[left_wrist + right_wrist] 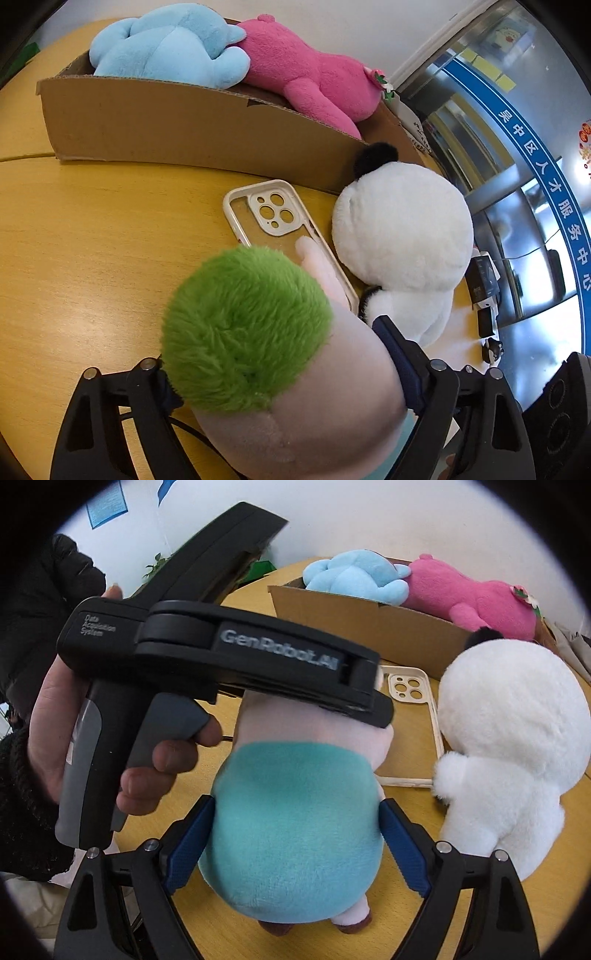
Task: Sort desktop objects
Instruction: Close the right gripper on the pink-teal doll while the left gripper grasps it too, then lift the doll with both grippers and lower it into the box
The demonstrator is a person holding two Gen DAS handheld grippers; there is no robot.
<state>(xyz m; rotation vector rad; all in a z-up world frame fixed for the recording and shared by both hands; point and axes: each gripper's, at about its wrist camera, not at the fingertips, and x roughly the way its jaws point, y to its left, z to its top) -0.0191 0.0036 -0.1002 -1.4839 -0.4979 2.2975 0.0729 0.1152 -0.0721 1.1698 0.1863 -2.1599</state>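
Observation:
A plush doll with green hair, pale pink skin and a teal body is held between both grippers. My left gripper is shut on its head. My right gripper is shut on its teal body. The left gripper's black handle crosses the right wrist view above the doll. A white plush with black ears stands on the table right of the doll. A cream phone case lies flat between them.
A cardboard box at the back of the yellow wooden table holds a blue plush and a pink plush. Small dark items sit near the table's right edge. A glass wall stands to the right.

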